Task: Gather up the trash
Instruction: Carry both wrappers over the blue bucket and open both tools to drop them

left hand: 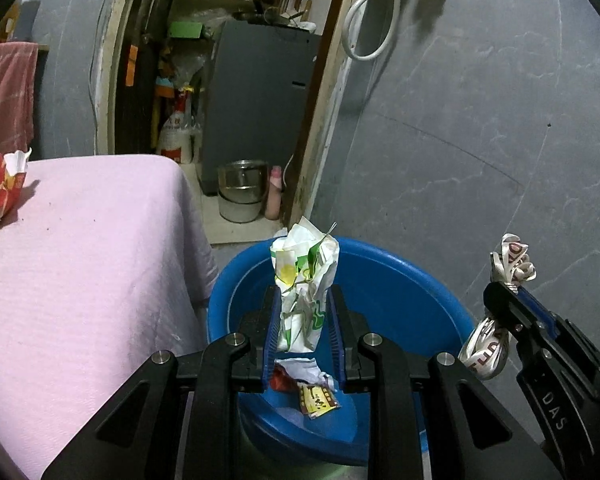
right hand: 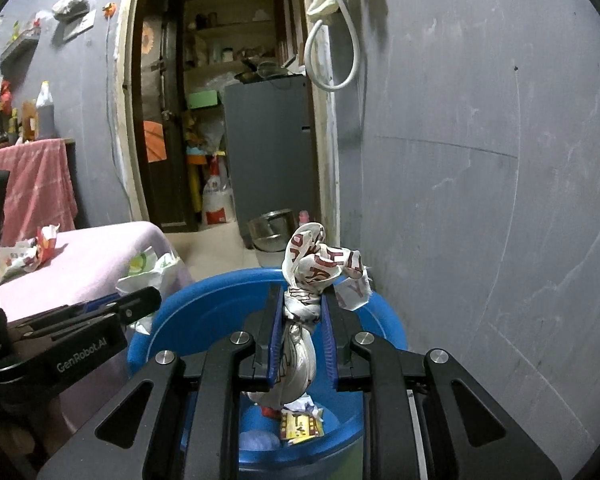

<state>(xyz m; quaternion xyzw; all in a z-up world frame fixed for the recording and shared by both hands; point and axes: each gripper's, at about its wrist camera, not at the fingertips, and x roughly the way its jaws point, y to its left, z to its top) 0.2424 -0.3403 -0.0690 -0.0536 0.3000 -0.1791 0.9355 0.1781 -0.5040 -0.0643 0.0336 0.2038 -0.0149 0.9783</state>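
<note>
My left gripper [left hand: 303, 294] is shut on a crumpled white, green and yellow wrapper [left hand: 305, 276] and holds it over the blue tub [left hand: 400, 280]. My right gripper [right hand: 302, 294] is shut on a twisted white wrapper with red letters [right hand: 308, 280], also above the blue tub [right hand: 204, 300]. The right gripper and its wrapper also show in the left wrist view [left hand: 508, 280] at the right. The left gripper shows in the right wrist view [right hand: 140, 300] with its wrapper [right hand: 152, 272]. Crumpled trash [left hand: 314, 390] lies in the tub. A torn red and white packet [left hand: 4, 188] lies on the pink table.
The pink-covered table [left hand: 80, 260] stands left of the tub. A grey wall [left hand: 480, 140] is close on the right. An open doorway behind holds a steel pot [left hand: 242, 190], a grey cabinet [left hand: 256, 100] and a white sack [left hand: 176, 136]. A red towel [left hand: 6, 92] hangs at left.
</note>
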